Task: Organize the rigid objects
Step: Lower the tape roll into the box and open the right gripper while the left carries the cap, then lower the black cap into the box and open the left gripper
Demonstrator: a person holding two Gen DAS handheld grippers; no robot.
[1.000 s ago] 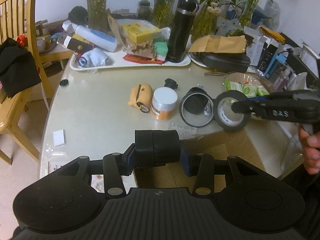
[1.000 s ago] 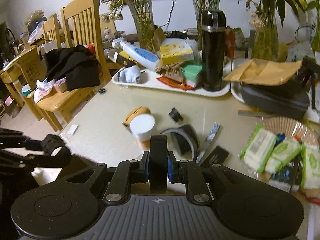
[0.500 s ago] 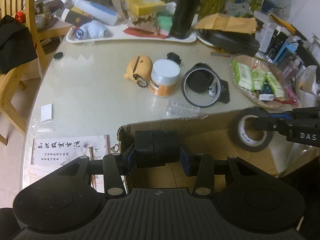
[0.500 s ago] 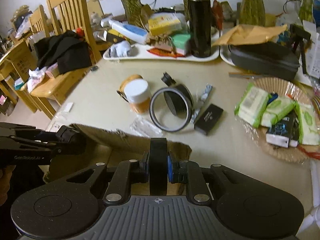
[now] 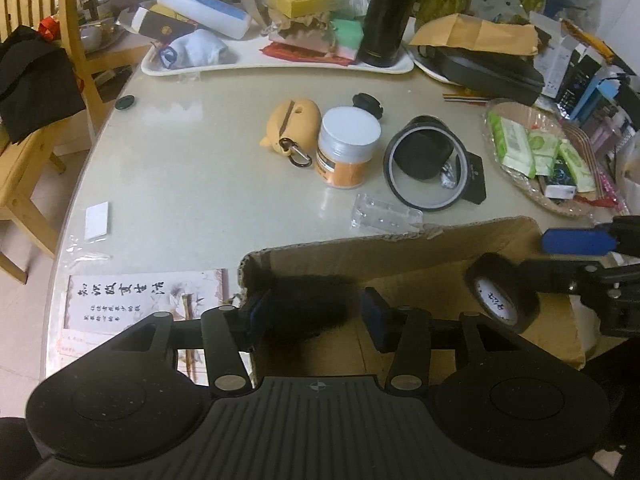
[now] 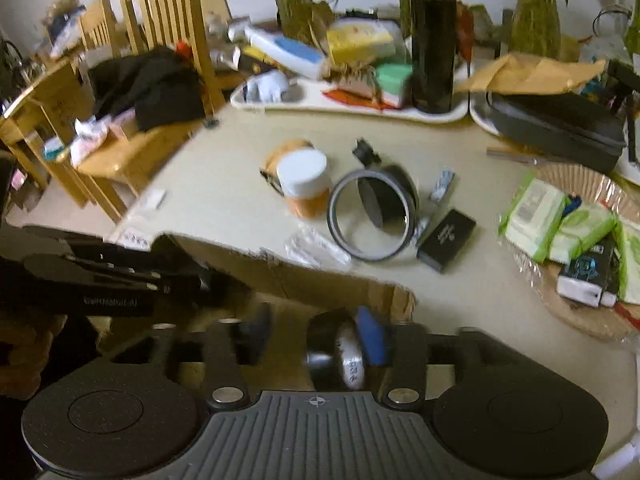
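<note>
Both grippers hang over an open cardboard box at the table's near edge. My left gripper has its jaws spread, and a blurred black cylinder sits loose between them over the box. My right gripper is open too, and the black tape roll leans against its right blue pad. In the left wrist view the tape roll hangs off the right gripper's finger above the box. On the table lie a big tape ring, a white-lidded orange jar and a tan pouch.
A white tray with a black flask and boxes stands at the back. A woven basket of wipes is at the right. A clear plastic piece lies by the box edge. Wooden chairs stand at the left.
Both grippers have opened over the box. The black cylinder and the tape roll have come loose from the pads. Both have dropped lower toward the box.
</note>
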